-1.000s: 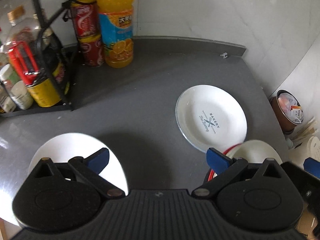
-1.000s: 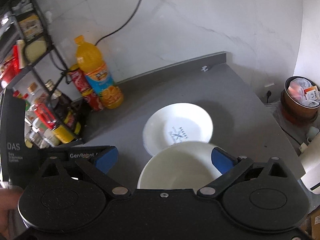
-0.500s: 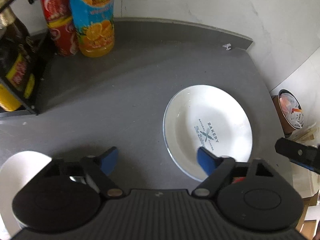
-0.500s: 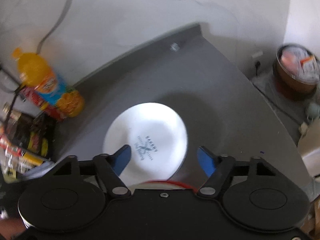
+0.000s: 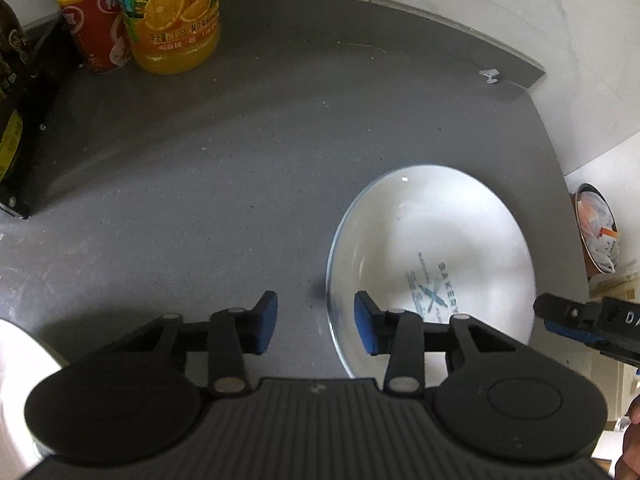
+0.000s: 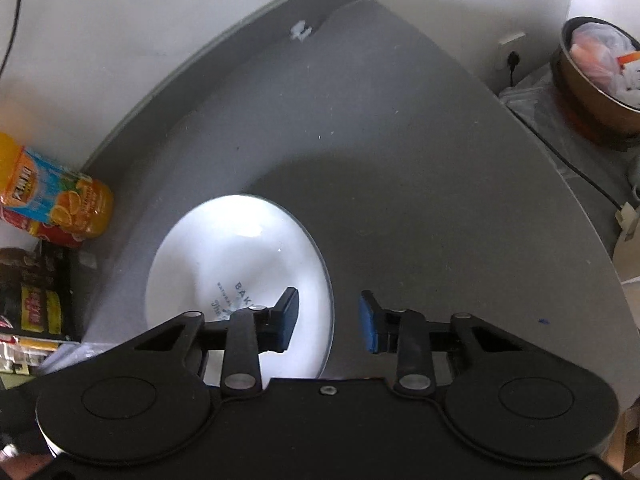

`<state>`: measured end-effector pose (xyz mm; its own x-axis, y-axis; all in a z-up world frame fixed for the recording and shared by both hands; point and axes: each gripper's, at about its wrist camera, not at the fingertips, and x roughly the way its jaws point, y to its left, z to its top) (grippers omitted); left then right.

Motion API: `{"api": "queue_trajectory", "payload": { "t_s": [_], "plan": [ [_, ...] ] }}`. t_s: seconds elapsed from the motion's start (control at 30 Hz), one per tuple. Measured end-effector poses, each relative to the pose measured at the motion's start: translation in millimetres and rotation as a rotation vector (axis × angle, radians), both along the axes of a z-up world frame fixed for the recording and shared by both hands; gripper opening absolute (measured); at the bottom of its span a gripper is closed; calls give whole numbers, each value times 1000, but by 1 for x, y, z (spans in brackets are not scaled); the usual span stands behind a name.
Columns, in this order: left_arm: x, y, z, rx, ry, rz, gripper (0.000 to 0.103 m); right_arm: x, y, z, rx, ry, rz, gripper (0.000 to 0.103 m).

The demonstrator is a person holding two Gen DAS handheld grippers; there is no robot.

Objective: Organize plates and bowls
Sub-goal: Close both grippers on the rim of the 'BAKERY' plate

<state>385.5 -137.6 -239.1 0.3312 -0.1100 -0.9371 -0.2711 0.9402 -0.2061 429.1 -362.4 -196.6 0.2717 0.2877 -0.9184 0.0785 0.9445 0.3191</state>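
Both grippers have closed in on the bakery plate [image 5: 432,264]: left gripper [image 5: 316,322] and right gripper [image 6: 329,320] straddle opposite rims, jaws half open, empty (bowl gone from view).

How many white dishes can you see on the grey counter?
2. A printed plate lies on the counter between both claws. Another white dish shows only partly at the left wrist view's left edge. Others may be hidden.

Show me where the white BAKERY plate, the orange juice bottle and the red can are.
White BAKERY plate [image 5: 432,240]: left wrist view, bare inner surface.
Orange juice bottle [image 5: 176,16]: left wrist view, label with orange slices.
Red can [image 5: 94,30]: left wrist view, its side.
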Motion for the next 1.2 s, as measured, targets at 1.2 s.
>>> {"api": "queue_trajectory", "payload": {
  "t_s": [1.2],
  "plan": [
    [-2,33,40,-139,-131,70,9,1,6,33,76,-128,177,9]
  ]
}}
